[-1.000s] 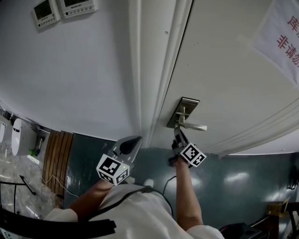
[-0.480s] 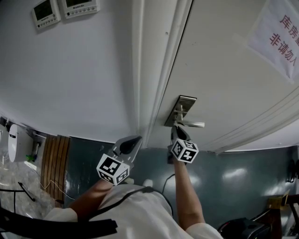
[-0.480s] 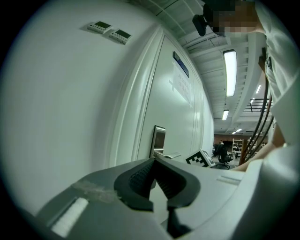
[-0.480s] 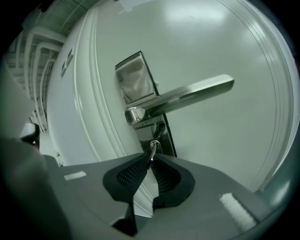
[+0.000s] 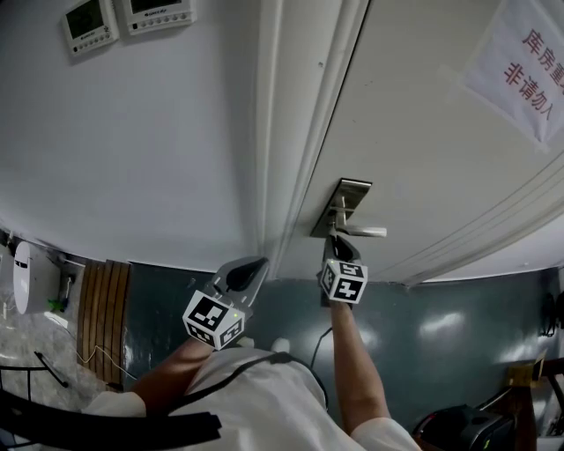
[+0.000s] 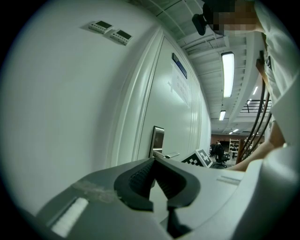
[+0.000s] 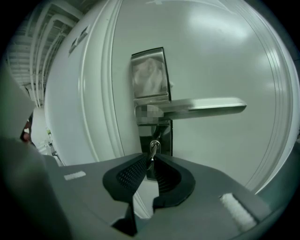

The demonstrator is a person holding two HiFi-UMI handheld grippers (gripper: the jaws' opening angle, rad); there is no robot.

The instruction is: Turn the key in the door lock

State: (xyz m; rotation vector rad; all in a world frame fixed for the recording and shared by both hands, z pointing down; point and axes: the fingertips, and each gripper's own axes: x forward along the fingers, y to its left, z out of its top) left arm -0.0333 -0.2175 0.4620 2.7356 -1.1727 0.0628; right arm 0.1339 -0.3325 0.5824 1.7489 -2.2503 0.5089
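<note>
The silver lock plate (image 7: 150,79) with its lever handle (image 7: 201,108) sits on the white door. A small metal key (image 7: 153,149) sticks out of the keyhole under the handle. My right gripper (image 7: 151,158) is shut on the key's head, with both ribbed pads pressed against it. In the head view the right gripper (image 5: 337,251) reaches up to the lock plate (image 5: 342,207) below the handle (image 5: 361,232). My left gripper (image 5: 256,264) hangs to the left by the door frame, shut and holding nothing (image 6: 153,161); its view shows the lock plate (image 6: 158,140) from the side.
The white door frame (image 5: 291,132) runs between the wall and the door. Two wall control panels (image 5: 123,18) hang at the upper left. A paper sign (image 5: 529,70) with red print is on the door. A wooden slatted piece (image 5: 101,317) stands on the floor at left.
My right gripper has rolled about its own axis while gripping the key; its marker cube has turned from a diamond stance to nearly square. The left gripper has barely moved.
</note>
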